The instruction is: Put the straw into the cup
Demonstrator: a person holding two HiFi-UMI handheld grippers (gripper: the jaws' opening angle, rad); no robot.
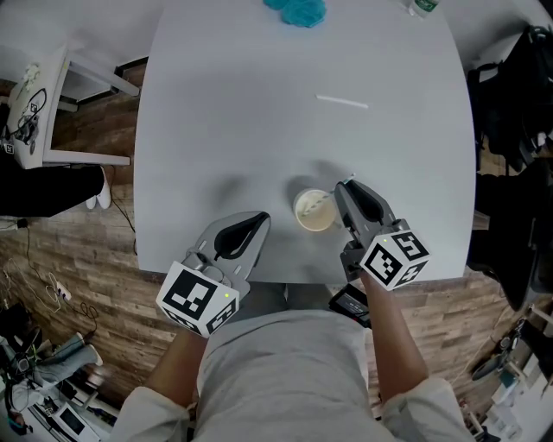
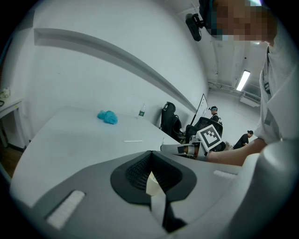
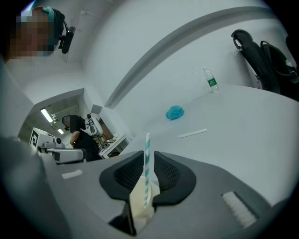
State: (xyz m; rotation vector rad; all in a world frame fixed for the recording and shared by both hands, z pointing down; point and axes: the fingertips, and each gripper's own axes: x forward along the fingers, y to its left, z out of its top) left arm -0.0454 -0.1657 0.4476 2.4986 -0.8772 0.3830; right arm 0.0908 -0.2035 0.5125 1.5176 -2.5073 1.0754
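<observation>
A cream paper cup [image 1: 314, 210] stands near the front edge of the white table [image 1: 225, 104]. A teal-and-white striped straw [image 3: 146, 172] leans from inside the cup up to my right gripper [image 1: 344, 186]. In the right gripper view the straw stands upright between the black pads, and the right gripper [image 3: 148, 154] is shut on it. My left gripper [image 1: 262, 220] rests on the table left of the cup, apart from it, jaws together. In its own view the left gripper [image 2: 152, 156] holds nothing.
A thin white stick [image 1: 342, 102], perhaps a straw wrapper, lies on the table beyond the cup. A blue crumpled cloth [image 1: 296, 10] and a water bottle [image 3: 211, 80] sit at the far edge. A white side table [image 1: 39, 104] stands left, dark bags [image 1: 518, 95] right.
</observation>
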